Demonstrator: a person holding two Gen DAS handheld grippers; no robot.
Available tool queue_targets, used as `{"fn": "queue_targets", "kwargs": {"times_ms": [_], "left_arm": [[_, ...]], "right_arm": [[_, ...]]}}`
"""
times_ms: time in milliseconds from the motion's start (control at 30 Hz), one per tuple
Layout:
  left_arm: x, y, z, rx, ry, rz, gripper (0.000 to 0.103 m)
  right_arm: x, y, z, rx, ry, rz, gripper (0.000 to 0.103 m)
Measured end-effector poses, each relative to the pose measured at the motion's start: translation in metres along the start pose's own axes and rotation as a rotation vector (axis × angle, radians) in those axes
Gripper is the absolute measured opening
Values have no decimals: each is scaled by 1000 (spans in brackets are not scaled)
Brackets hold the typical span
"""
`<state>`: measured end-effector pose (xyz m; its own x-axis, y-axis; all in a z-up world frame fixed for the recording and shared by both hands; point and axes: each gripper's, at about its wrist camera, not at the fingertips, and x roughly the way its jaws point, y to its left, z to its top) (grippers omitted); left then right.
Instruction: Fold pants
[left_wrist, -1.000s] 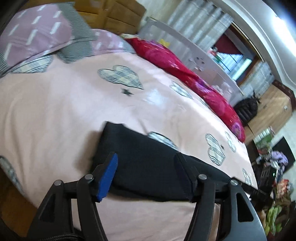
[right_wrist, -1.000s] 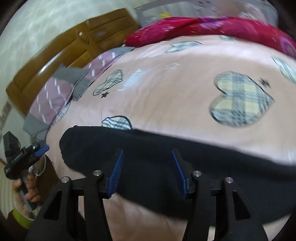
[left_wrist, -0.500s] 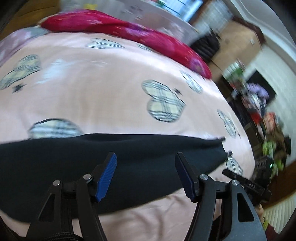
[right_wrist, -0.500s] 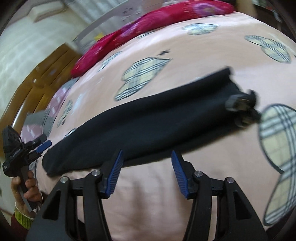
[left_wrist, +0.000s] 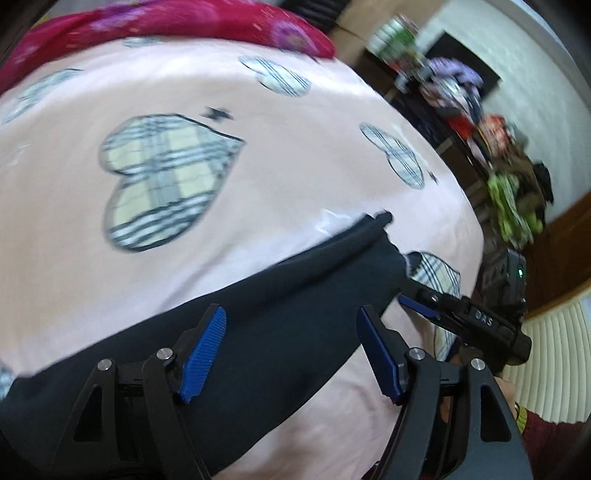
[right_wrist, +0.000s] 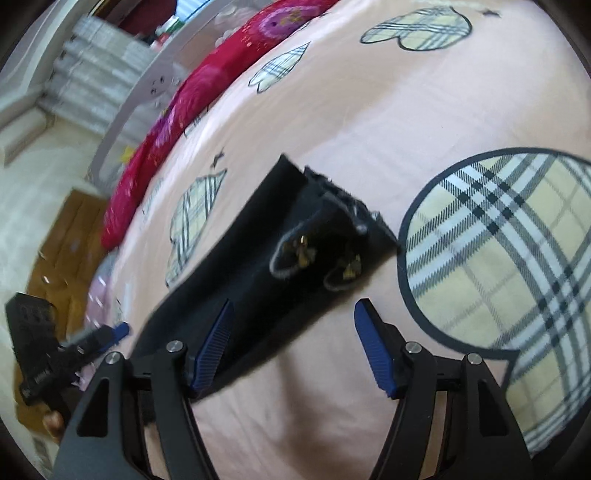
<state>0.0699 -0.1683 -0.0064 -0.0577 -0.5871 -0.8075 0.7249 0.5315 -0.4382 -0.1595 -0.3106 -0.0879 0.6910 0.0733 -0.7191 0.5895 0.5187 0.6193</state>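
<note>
Left wrist view: my left gripper (left_wrist: 291, 350) hangs over the black pants (left_wrist: 258, 332), its jaws opening with nothing pinched; the cloth lies under the gap, not pressed by the blue pads (left_wrist: 203, 350). The pants stretch as a long dark band across the pink bedsheet (left_wrist: 295, 166), one end reaching toward my right gripper (left_wrist: 419, 308) at the bed's edge. Beyond lie plaid hearts, then a red blanket (left_wrist: 166, 18) along the far side.

From the right wrist, my right gripper (right_wrist: 291, 347) is also opening, empty, above the pants' (right_wrist: 258, 280) near edge. The waist end with buttons lies just ahead. My left gripper (right_wrist: 110, 334) shows at far left.
</note>
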Motion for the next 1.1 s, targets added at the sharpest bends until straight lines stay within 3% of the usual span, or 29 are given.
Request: {"fn": "queue_targets", "kwargs": {"times_ms": [133,167,200,367,500,667,700,733,767,867,1100], "left_arm": [[42,-18,24,50,93,-31,74],[49,-20,29,54,111,-43,74],[60,-25,36,62,133,-62,74],[107,-47,60,104,219,-124,74],[153,-66,75,121,322,-181,72],[196,-83,88,174,378,-174,64],[199,-86,90,185,376,-175,61],[202,-91,90,215,369,-160,46],[203,-95,89,246,367,-152,25],[199,-95,84,240,348,-193,11],[140,-96,80,198,191,-311,6]], "right_arm": [[9,-8,5,76,-17,44,67],[11,-11,6,92,-17,61,46],[13,-15,8,100,-12,69,12],[7,-48,6,200,-12,205,10],[3,-52,1,162,-15,239,10],[3,-52,0,102,-11,252,10],[3,-51,0,88,-10,251,10],[4,-50,0,77,-11,252,10],[7,-49,2,71,-12,253,10],[6,-50,0,53,-16,257,10],[-10,-23,4,-33,-37,335,10]]}}
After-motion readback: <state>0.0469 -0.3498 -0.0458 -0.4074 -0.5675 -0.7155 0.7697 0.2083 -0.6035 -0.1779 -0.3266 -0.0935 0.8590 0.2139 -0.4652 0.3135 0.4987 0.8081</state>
